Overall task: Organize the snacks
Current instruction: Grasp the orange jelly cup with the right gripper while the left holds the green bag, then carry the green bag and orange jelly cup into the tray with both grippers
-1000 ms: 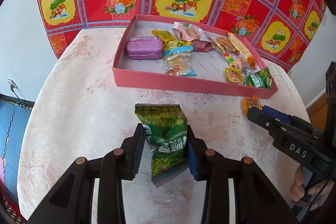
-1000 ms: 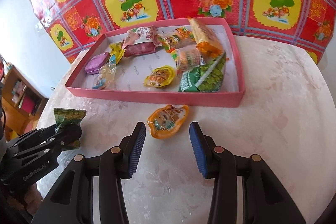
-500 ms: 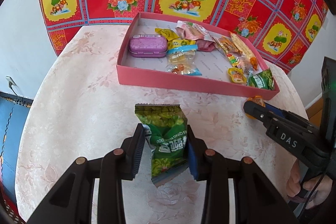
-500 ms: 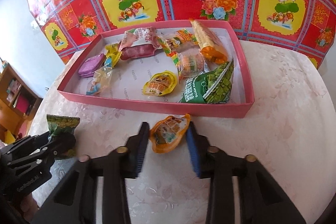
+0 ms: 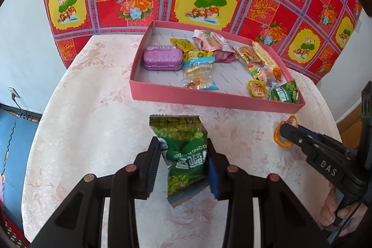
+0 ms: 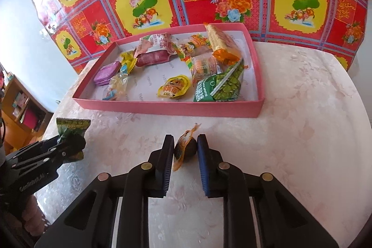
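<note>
The orange jelly cup sits pinched on its edge between the jaws of the right gripper, which have just been closing on it; turned upright like this, with its foil rim poking up, it seems ready to be lifted off the tabletop rather than slid. It is just in front of the near wall of the pink box, where the other snacks already lie, so the carry looks short. The left gripper has its jaws clenched on a green pea packet around its middle, the top end sticking out ahead toward the box, likely so it can be dropped in flat. Inside the box a purple tin rests at the left end, and a second green packet and a yellow jelly cup lie near the front wall, leaving bare floor in the middle where both held snacks would probably fit
</note>
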{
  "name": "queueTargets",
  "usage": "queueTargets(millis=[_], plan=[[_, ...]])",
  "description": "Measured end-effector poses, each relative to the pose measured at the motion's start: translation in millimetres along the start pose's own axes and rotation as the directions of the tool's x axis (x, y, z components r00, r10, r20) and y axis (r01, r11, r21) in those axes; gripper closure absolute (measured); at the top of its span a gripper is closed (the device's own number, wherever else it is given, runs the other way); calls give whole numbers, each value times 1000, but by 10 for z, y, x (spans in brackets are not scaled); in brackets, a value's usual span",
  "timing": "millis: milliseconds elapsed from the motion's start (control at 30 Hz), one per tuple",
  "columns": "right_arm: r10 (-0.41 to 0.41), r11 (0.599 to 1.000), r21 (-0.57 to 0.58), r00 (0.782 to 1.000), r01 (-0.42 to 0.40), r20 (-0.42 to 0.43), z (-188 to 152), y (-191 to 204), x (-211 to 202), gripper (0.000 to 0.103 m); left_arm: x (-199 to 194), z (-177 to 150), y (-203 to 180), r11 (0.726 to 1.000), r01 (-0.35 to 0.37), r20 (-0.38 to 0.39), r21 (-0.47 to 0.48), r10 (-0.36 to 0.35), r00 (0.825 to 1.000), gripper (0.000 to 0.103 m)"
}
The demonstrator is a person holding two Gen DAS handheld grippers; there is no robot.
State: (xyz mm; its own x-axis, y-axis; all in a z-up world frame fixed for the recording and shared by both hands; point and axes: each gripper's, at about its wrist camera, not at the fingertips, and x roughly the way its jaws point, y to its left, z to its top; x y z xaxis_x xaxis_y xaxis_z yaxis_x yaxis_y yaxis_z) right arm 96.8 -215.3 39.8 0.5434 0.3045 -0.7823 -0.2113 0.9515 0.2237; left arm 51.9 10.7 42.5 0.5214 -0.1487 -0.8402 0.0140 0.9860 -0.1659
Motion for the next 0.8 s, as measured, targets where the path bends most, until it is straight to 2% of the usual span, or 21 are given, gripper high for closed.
queueTargets(millis=[433,800], plan=[[26,1000,-12,998,-26,54,14,-31,-241,83,-71,66,-137,1000,10,13,27,-10,1000,65],[37,999,-23,994,-35,104,201,-48,-385,83,-88,325,-277,998,28,52,58,-32,998,65]])
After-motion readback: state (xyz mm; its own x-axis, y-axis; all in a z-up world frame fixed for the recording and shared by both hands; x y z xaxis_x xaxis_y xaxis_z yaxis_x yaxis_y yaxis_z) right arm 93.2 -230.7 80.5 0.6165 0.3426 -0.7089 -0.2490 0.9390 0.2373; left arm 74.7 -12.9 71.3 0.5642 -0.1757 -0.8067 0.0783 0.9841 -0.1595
